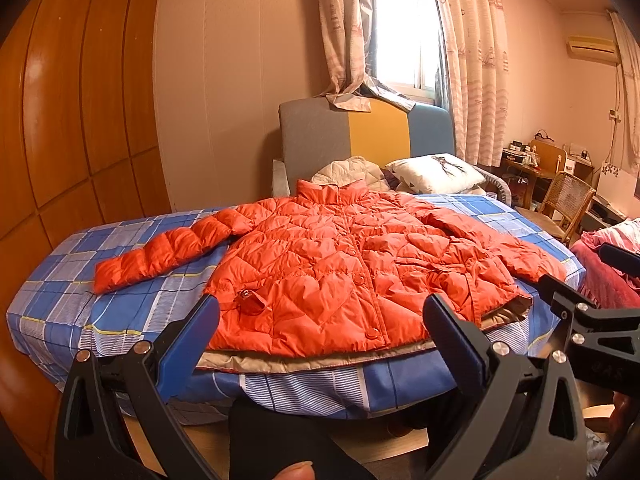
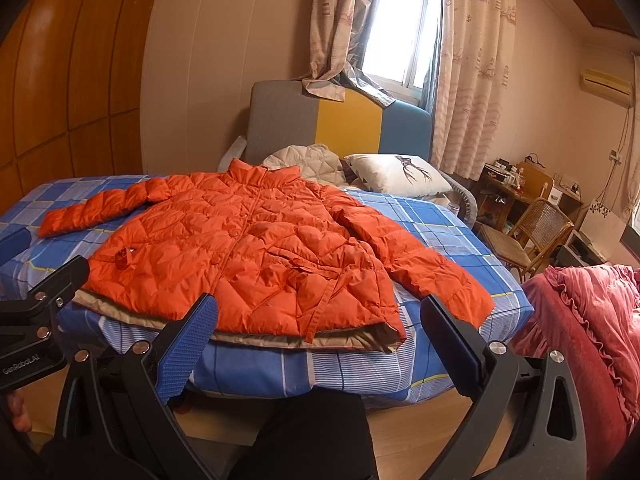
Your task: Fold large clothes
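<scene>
While both hover before the bed, left tool gaping empty, right tool likewise, orange jacket spread flat

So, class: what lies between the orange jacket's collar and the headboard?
A crumpled cream quilted garment lies between the orange puffer jacket's collar and the grey, yellow and blue headboard, beside a white pillow. Both wrist views show it.
</scene>
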A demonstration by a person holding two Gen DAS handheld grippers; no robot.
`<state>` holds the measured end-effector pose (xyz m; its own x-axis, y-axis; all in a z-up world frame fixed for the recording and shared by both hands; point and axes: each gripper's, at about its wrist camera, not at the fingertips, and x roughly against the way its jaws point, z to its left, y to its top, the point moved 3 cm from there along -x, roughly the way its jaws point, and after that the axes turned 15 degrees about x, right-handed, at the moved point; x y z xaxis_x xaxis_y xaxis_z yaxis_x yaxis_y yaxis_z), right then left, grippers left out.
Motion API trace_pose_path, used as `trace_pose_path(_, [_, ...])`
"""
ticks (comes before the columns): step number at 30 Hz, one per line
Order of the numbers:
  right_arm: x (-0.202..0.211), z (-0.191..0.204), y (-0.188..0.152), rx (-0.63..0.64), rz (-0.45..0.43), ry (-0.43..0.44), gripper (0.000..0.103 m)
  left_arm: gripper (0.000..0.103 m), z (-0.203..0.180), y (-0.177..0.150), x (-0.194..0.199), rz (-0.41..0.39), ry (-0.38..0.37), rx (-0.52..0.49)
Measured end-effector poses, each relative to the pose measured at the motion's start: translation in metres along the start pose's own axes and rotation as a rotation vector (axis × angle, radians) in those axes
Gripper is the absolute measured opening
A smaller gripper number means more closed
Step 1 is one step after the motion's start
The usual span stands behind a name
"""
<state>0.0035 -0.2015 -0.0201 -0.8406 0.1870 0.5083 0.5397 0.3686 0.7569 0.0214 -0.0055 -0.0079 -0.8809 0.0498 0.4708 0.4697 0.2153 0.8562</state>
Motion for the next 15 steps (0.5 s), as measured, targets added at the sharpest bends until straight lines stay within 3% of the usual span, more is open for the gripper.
trace_pose_path(15, [0.0008, -0.0062, 0.0016, -0.005, 0.008, 0.001, 0.1, 0.101, 0.0014, -0.0008, -0.001, 0.004, -0.001, -0.001])
